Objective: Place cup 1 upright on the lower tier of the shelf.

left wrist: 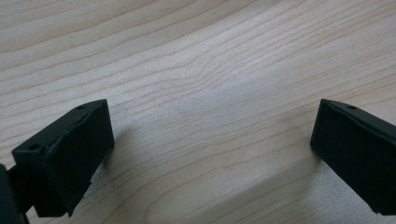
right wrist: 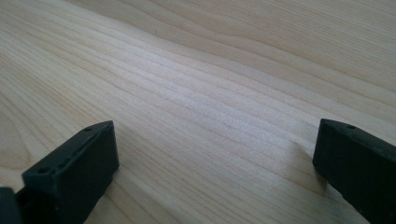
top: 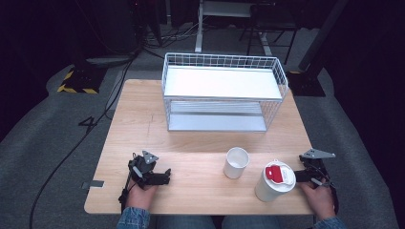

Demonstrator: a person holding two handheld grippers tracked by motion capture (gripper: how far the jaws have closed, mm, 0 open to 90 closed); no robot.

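High view. A pale wooden tabletop [top: 143, 124] is shown with a white two-tier wire rack [top: 224, 93] set at its far side. Two cups are placed near the front edge: a small open white cup [top: 236, 162] just right of centre, and a larger white cup with a red-and-white lid [top: 274, 182] to its right, the two standing upright and apart. The left gripper [top: 165, 177] is rested on the tabletop at the front left, well apart from both cups, its fingers pointed toward the centre. The right gripper [top: 298, 175] is held at the front right, just beside the lidded cup; whether contact is made cannot be told. This cup, being nearest a gripper, is judged the likely object of the first grasp, and the rack the likely destination.

Left gripper view. The two black fingers [left wrist: 65, 158] are seen spread wide, with nothing but bare wood grain between them; nothing is held. The gripper is kept low over the surface, apparently at rest.

Right gripper view. The fingers [right wrist: 70, 177] are likewise seen wide apart over bare wood, and nothing is gripped. The wide opening is judged suited to the broad lidded cup.
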